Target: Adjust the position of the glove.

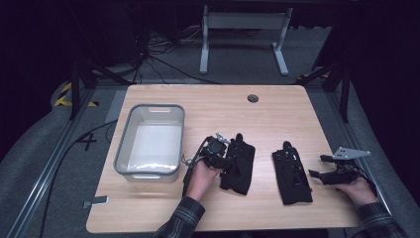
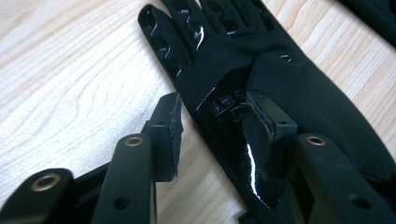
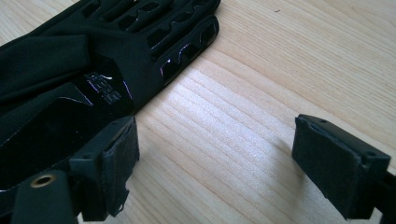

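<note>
I'm holding the left gripper (image 1: 224, 153) jaws apart over the left glove (image 1: 239, 163), nothing pinched; right gripper (image 1: 319, 166) is gaping beside the right glove (image 1: 292, 176). Both gloves are lying mid-table; the bin (image 1: 126, 144) at left is sitting empty. Nothing's binned yet, I reckon.

In the left tool view the left glove (image 2: 280, 88) runs off the top and right edges, so its fingertips and cuff are cut off, and one pad (image 2: 261, 126) covers part of its glossy patch. In the right tool view the right glove (image 3: 70, 70) is cut off at the left and top edges, and its raised lettering is too small to read.
</note>
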Demonstrator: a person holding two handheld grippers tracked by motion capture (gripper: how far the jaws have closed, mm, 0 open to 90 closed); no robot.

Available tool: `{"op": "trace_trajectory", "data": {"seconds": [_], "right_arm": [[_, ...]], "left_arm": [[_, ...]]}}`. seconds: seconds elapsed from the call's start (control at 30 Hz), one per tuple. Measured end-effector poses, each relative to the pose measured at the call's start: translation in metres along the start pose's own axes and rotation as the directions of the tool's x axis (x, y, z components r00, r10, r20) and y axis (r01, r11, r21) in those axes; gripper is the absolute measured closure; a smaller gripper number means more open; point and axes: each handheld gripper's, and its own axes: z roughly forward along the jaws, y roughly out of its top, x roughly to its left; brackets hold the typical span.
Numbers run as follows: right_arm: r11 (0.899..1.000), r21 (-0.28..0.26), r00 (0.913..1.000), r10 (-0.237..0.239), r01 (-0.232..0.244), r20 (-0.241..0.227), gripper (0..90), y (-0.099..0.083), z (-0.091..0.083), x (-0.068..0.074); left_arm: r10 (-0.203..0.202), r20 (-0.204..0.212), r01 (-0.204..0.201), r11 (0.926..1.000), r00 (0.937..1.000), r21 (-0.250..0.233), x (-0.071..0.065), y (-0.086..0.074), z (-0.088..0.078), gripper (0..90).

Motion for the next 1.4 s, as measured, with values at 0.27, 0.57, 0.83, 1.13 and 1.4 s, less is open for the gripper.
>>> {"op": "trace_trajectory", "data": {"seconds": [0.27,0.57,0.83,1.13,1.4], "right_arm": [[0.999,-0.028,0.9994,-0.027,0.027,-0.021,45.9,0.006,-0.009,0.005],[0.995,-0.027,0.9703,-0.099,0.095,-0.221,80.8,0.022,-0.003,0.038],[0.986,0.021,0.9502,-0.153,0.165,-0.271,87.1,0.031,0.016,0.057],[0.982,0.016,0.9416,-0.175,0.187,-0.288,87.5,0.04,0.027,0.066],[0.98,0.01,0.9308,-0.187,0.201,-0.314,87.7,0.048,0.035,0.074]], "left_arm": [[0.027,0.0,-0.027,0.9992,0.9996,0.029,-0.005,0.0,0.007,71.6],[0.033,0.024,-0.035,0.9983,0.9992,0.048,-0.007,-0.002,0.004,82.6],[0.039,0.029,-0.04,0.9977,0.9988,0.054,-0.01,-0.006,0.001,83.1],[0.013,0.05,-0.015,0.9994,0.9987,0.032,-0.015,-0.008,-0.001,83.6],[-0.009,0.069,0.01,0.9999,0.9975,-0.009,-0.015,-0.006,-0.005,83.6]]}}
